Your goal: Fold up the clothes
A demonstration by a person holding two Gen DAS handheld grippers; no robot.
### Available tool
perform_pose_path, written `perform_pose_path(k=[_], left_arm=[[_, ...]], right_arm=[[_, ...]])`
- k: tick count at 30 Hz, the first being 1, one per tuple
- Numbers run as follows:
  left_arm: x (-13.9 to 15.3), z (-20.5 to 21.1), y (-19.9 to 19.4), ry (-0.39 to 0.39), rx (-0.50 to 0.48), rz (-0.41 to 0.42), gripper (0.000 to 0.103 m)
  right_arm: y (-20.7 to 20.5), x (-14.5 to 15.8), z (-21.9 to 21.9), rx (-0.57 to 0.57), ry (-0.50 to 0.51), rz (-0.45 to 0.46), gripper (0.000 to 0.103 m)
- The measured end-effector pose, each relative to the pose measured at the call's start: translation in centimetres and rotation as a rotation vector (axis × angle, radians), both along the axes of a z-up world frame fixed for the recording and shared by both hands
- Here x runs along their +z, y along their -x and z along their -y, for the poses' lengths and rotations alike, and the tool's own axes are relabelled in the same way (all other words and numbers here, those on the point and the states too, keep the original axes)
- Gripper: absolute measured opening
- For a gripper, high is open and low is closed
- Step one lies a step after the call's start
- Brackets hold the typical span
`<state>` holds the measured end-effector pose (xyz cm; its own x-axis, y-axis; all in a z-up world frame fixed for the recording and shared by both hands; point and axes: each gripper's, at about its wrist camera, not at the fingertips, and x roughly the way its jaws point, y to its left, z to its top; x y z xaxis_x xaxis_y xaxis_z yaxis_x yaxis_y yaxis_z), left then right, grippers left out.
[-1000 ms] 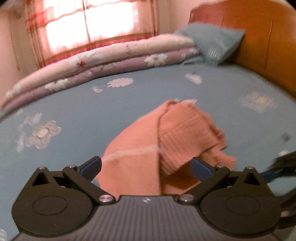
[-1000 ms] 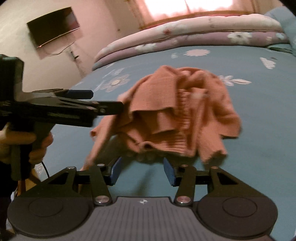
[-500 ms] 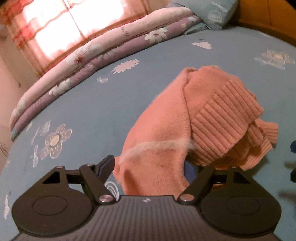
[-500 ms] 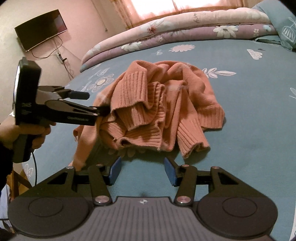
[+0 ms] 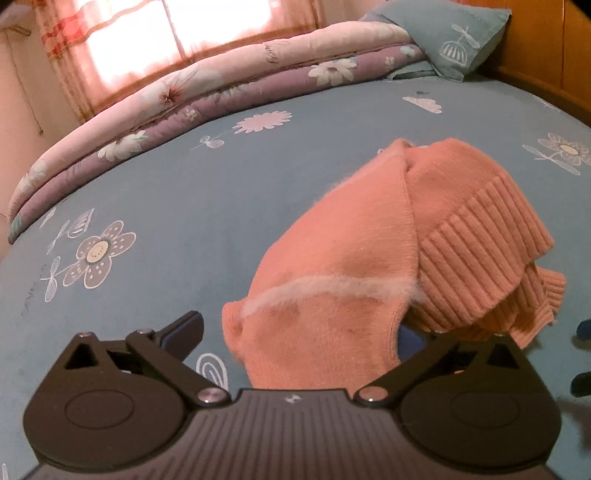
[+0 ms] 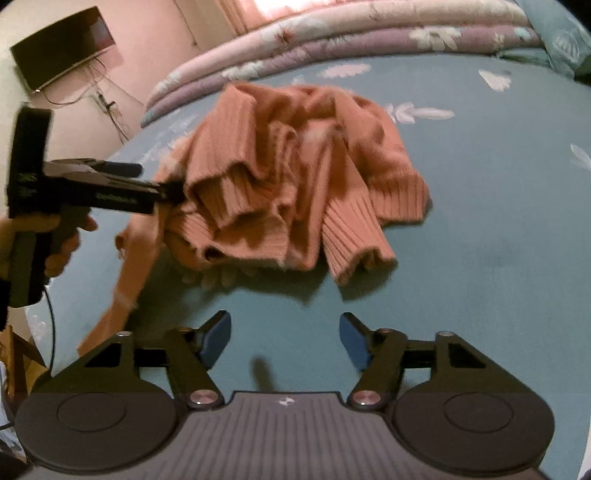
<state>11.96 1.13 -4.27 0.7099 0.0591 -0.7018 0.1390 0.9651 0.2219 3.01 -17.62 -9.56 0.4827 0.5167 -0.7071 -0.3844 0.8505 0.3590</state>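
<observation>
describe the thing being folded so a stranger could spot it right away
On the blue flowered bed sheet, below the rolled pink and purple quilts, lies a crumpled heap. It is the orange knit sweater, the only orange thing there, with ribbed cuffs.

The sweater (image 5: 369,266) covers the left gripper's (image 5: 295,339) right finger, so contact there cannot be told. In the right wrist view the sweater and quilt (image 6: 332,33) are blurred, and the picture's left edge cuts off the hand (image 6: 48,243).
</observation>
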Motion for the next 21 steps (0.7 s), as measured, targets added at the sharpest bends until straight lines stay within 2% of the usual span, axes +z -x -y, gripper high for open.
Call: perform_pose_path(k=[2, 4, 6, 7, 10, 15, 17, 18, 20, 21], left_arm=[[0.0, -0.8, -0.4, 0.064, 0.022, -0.03, 0.102], [-0.1, -1.8, -0.8, 0.143, 0.048, -0.063, 0.102], [-0.4, -2.7, -0.9, 0.208, 0.068, -0.084, 0.102], [-0.4, -2.9, -0.8, 0.222, 0.071, -0.084, 0.102], [-0.5, -2.7, -0.4, 0.213, 0.067, -0.064, 0.102], [0.7, -2.1, 0.6, 0.169, 0.058, -0.016, 0.1], [1.8, -1.3, 1.4, 0.127, 0.02, 0.033, 0.099], [2.4, -0.7, 1.8, 0.103, -0.009, 0.056, 0.098], [3.4, 0.7, 2.4, 0.039, -0.063, 0.086, 0.082], [3.6, 1.4, 2.5, 0.001, -0.09, 0.091, 0.079]], right_arm=[[-0.3, -0.9, 0.1, -0.003, -0.002, -0.038, 0.072], [-0.4, -1.1, 0.3, 0.005, -0.039, -0.043, 0.081], [-0.6, -1.2, 0.4, -0.002, -0.066, -0.058, 0.084], [-0.6, -1.3, 0.5, 0.002, -0.081, -0.062, 0.09], [-0.8, -1.6, 0.7, 0.008, -0.148, -0.086, 0.103], [-1.0, -1.7, 1.0, -0.003, -0.192, -0.105, 0.103], [-0.9, -1.5, 0.9, -0.015, -0.172, -0.099, 0.097], [-0.8, -1.2, 0.8, -0.026, -0.146, -0.09, 0.091], [-0.3, -0.5, 0.5, -0.039, -0.078, -0.041, 0.087], [0.0, -0.1, 0.3, -0.042, -0.044, -0.008, 0.087]])
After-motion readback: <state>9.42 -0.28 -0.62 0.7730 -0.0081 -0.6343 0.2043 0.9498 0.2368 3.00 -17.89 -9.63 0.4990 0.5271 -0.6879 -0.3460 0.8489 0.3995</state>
